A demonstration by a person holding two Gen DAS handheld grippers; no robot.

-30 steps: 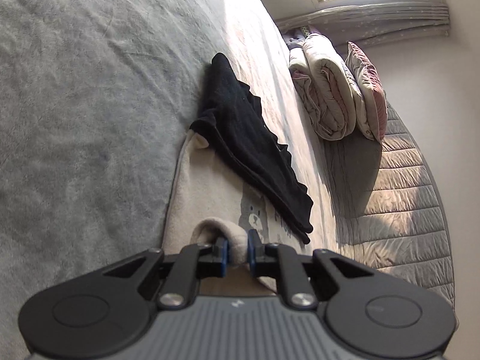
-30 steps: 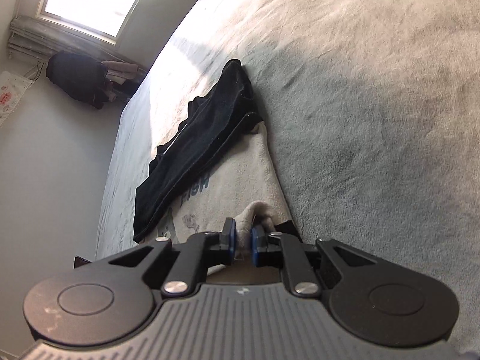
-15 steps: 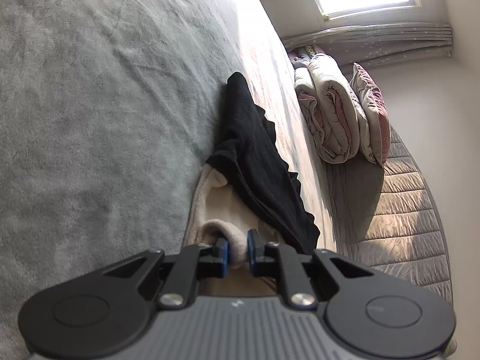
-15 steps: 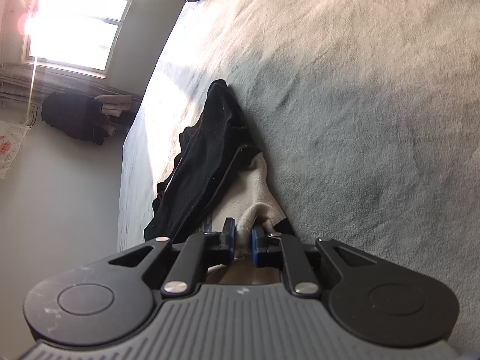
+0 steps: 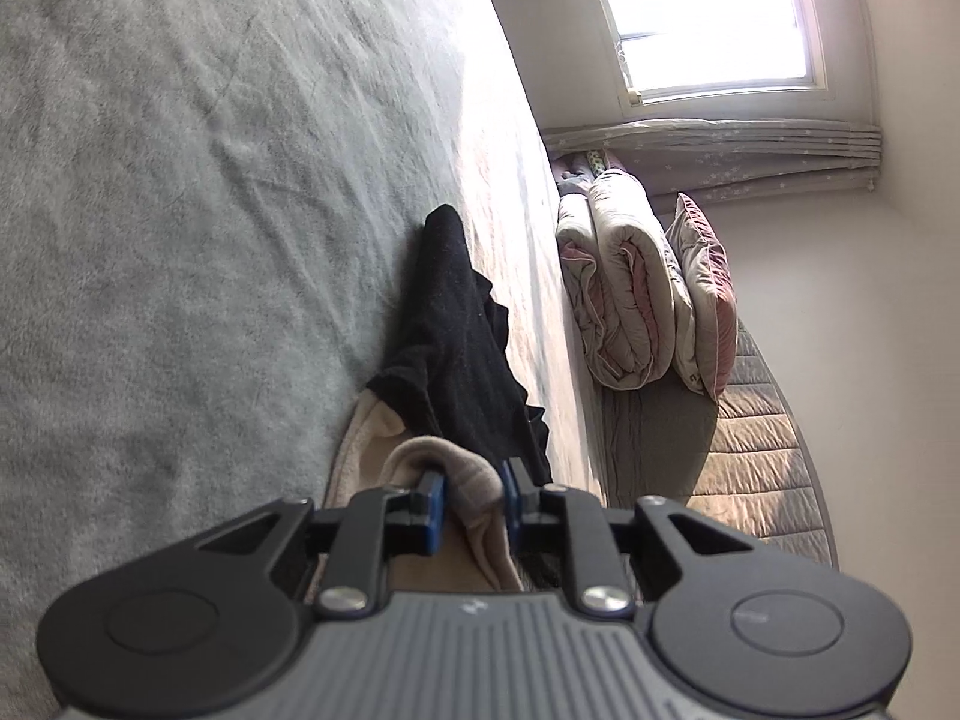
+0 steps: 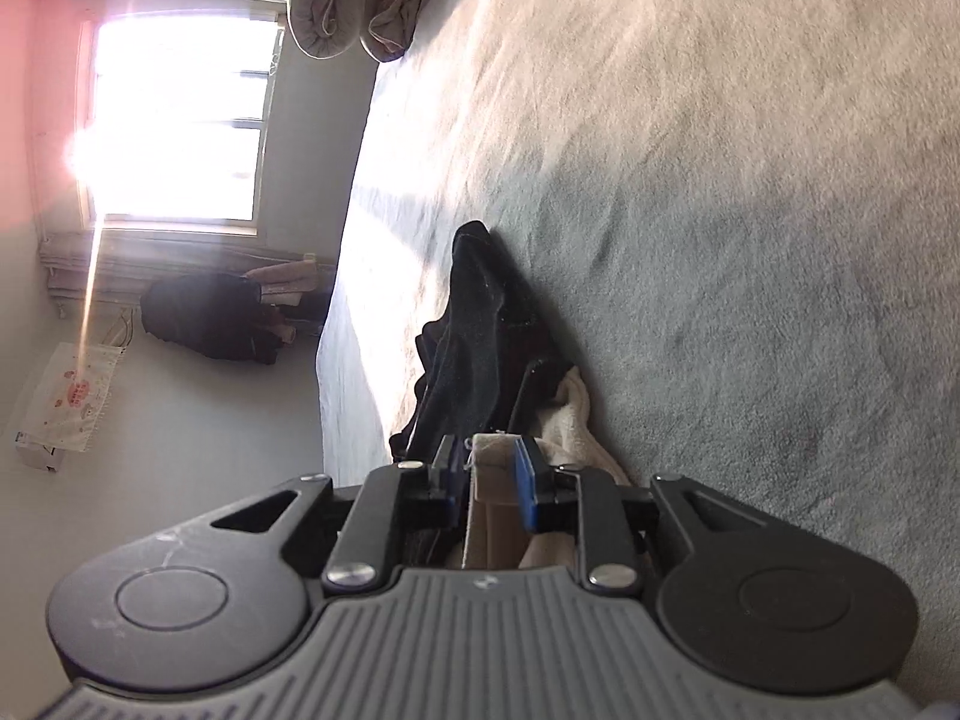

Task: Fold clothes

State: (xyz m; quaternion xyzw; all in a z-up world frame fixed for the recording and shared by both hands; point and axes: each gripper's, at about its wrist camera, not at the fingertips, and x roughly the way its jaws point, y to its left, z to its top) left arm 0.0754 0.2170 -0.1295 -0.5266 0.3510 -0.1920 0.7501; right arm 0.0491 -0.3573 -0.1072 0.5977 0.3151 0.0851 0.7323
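Two handheld claws, black arms w/ grey ribbed housings

Left claw (image 5: 470, 501): matte black linkage arms, blue pads on fingertips (image 5: 433, 507), two silver screws at pivots, round black discs w/ recessed circles each side, grey ribbed body w/ small white logo at centre. Right claw (image 6: 485, 480): same build, blue pads (image 6: 525, 492), silver screws, faint white scuffs on one of its discs, grey ribbed housing w/ tiny white mark.

garment (image 5: 462, 336) on bed (image 5: 180, 210); quilt (image 5: 624, 294) beyond
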